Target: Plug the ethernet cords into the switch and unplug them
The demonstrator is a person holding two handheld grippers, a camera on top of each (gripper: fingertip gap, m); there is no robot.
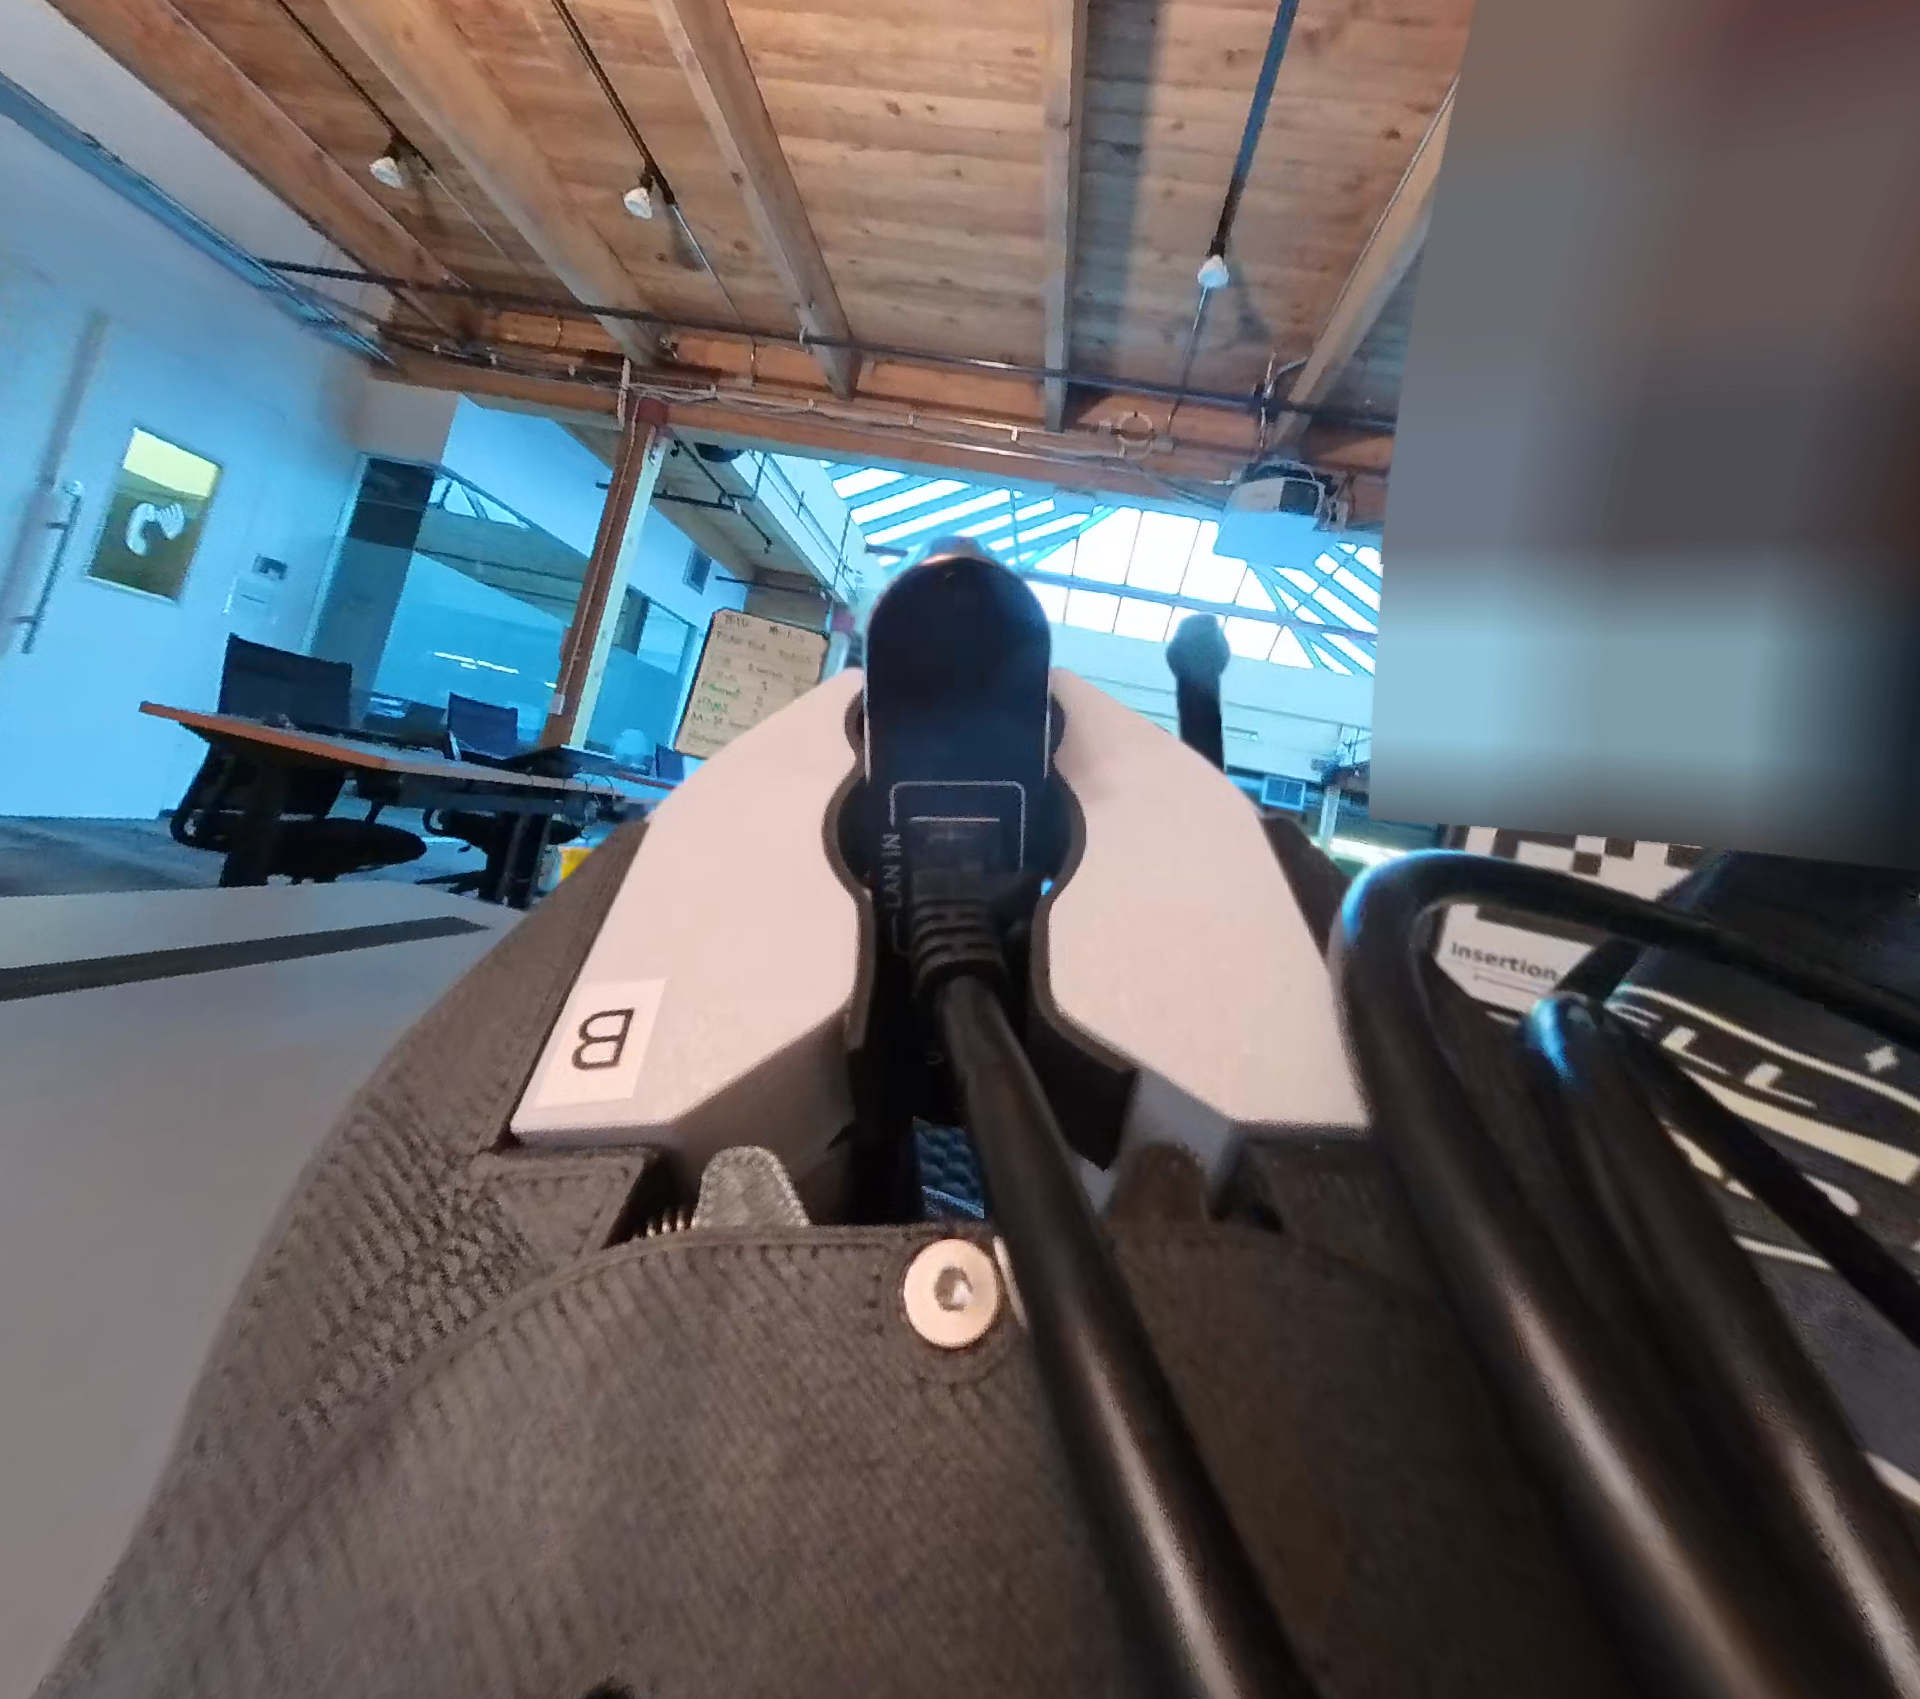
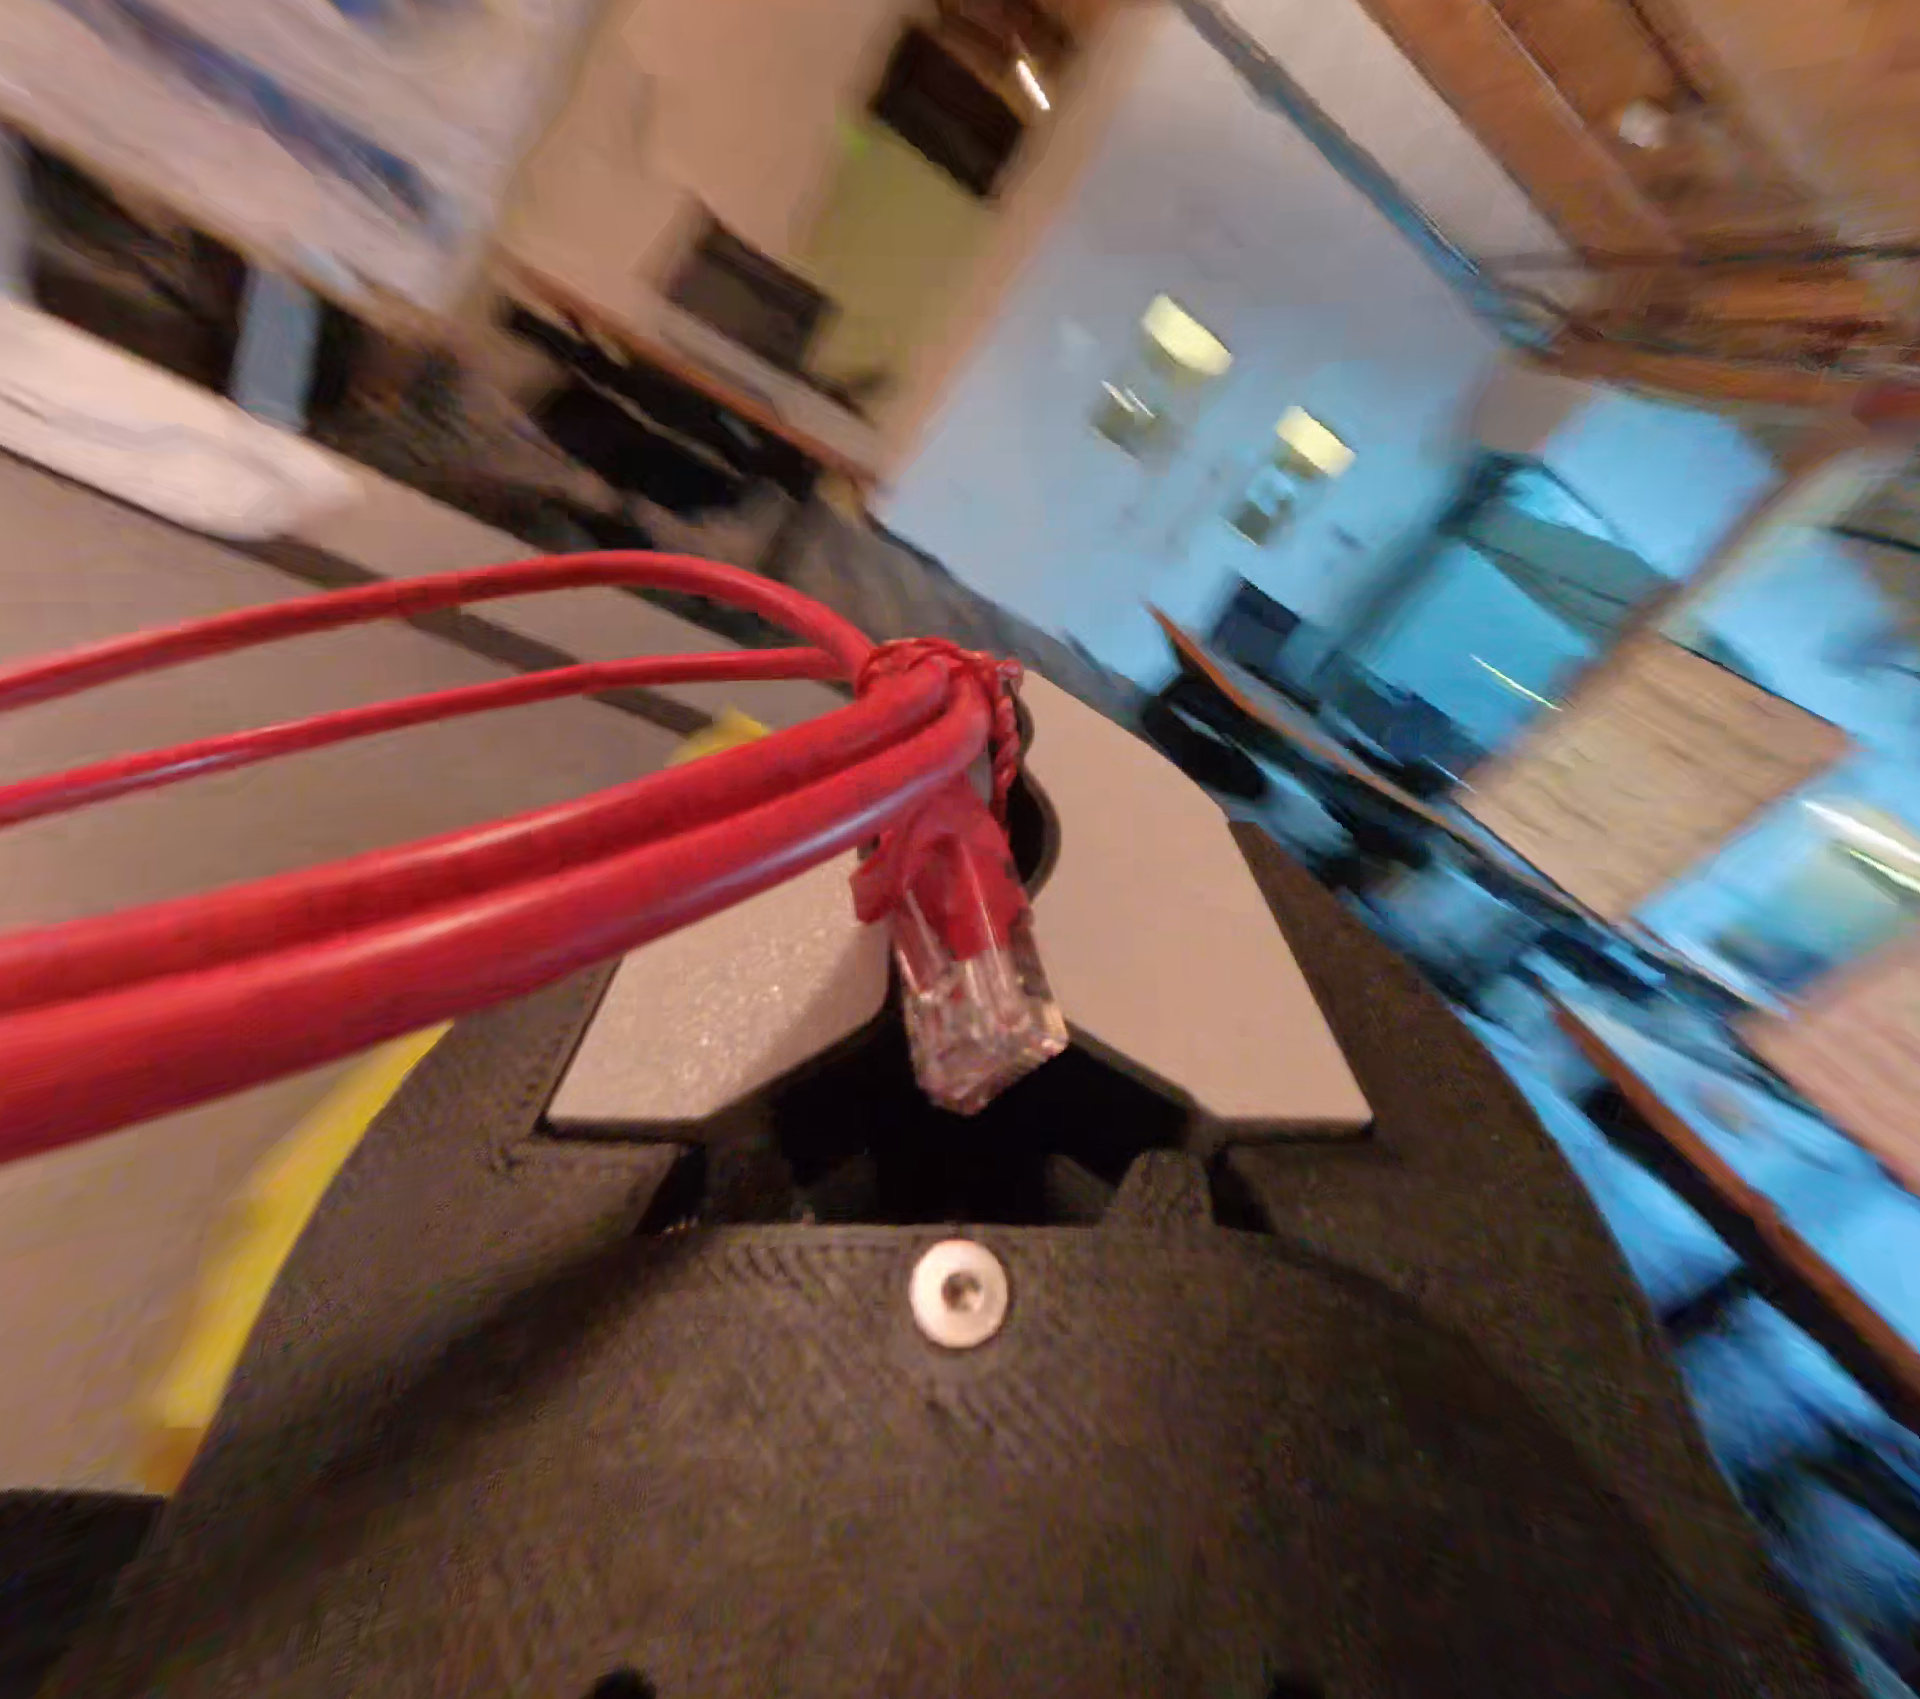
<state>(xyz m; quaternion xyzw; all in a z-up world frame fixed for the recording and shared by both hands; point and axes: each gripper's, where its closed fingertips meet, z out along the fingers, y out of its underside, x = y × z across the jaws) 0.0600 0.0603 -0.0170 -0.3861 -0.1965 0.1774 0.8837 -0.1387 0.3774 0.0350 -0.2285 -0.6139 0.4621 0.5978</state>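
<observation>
Switch (image 1: 954,714) clamped in left gripper (image 1: 956,776), red cord (image 2: 499,860) pinched in right gripper (image 2: 987,776)

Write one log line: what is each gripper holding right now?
left gripper: shut on black switch, black cord plugged in | right gripper: shut on red cord, plug free

Black cable (image 1: 1039,1161) fills left finger gap; right view blurred, prob. red loops (image 2: 416,870).

Both grippers: grey fingers (image 1: 727,901), textured blk body, silver screw (image 2: 958,1292), white sticker on left
</observation>
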